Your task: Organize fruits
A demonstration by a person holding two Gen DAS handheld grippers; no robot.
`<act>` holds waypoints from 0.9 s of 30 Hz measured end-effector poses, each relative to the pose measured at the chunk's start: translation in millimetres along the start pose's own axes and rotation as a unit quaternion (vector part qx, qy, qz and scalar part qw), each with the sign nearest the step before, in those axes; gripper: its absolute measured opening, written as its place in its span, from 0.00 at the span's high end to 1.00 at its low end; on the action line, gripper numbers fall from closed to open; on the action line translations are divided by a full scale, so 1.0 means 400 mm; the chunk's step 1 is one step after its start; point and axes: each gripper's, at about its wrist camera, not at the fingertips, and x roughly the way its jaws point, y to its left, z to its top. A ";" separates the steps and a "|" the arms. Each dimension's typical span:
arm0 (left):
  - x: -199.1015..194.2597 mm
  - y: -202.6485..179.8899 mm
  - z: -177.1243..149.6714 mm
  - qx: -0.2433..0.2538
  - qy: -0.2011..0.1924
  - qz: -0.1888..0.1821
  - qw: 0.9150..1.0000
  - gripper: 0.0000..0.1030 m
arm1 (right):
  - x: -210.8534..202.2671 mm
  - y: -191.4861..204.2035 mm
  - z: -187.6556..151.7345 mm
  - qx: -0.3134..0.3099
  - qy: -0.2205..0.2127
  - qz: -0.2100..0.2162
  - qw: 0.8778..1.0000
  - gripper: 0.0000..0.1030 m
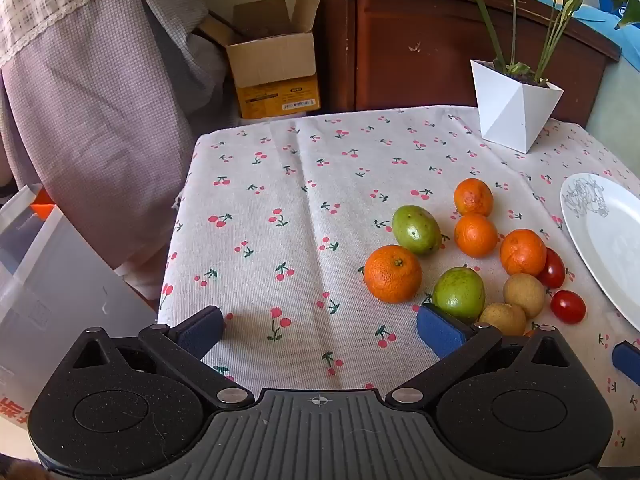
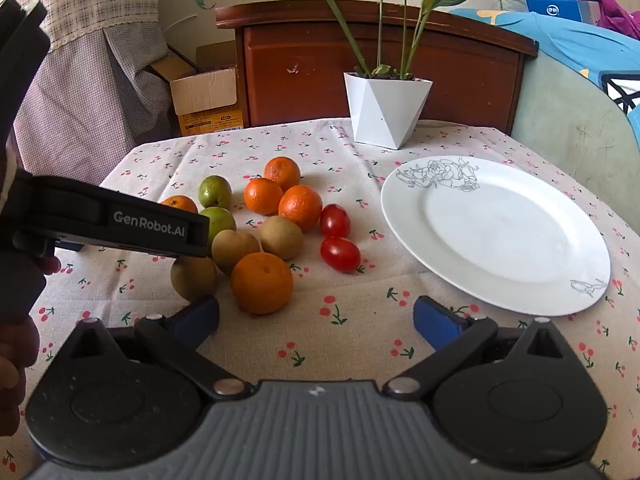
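A lived-in home room is indicated by a cherry-print tablecloth [image 1: 304, 216], a potted plant [image 2: 387, 108], a wooden cabinet [image 2: 380, 68], a checked curtain [image 1: 92, 80] and an opened cardboard box [image 1: 276, 68].

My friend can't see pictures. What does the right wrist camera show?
A pile of fruit lies on a cherry-print tablecloth beside an empty white plate. The open right gripper hovers in front, holding nothing; a potted plant stands behind.
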 end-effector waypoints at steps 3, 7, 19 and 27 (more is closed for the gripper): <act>-0.001 -0.001 -0.001 -0.001 -0.005 0.001 1.000 0.00 | 0.000 -0.001 0.000 0.001 0.001 0.001 1.000 0.01; -0.002 -0.003 -0.003 -0.001 -0.004 0.002 1.000 0.00 | 0.001 0.000 0.000 0.000 0.001 0.000 1.000 0.01; -0.006 0.000 0.003 -0.005 0.002 0.002 1.000 0.00 | 0.005 0.005 0.005 -0.001 0.004 -0.002 1.000 0.01; -0.009 0.004 0.005 -0.004 0.008 0.000 1.000 0.00 | 0.012 0.011 0.037 0.004 0.058 -0.008 0.998 0.01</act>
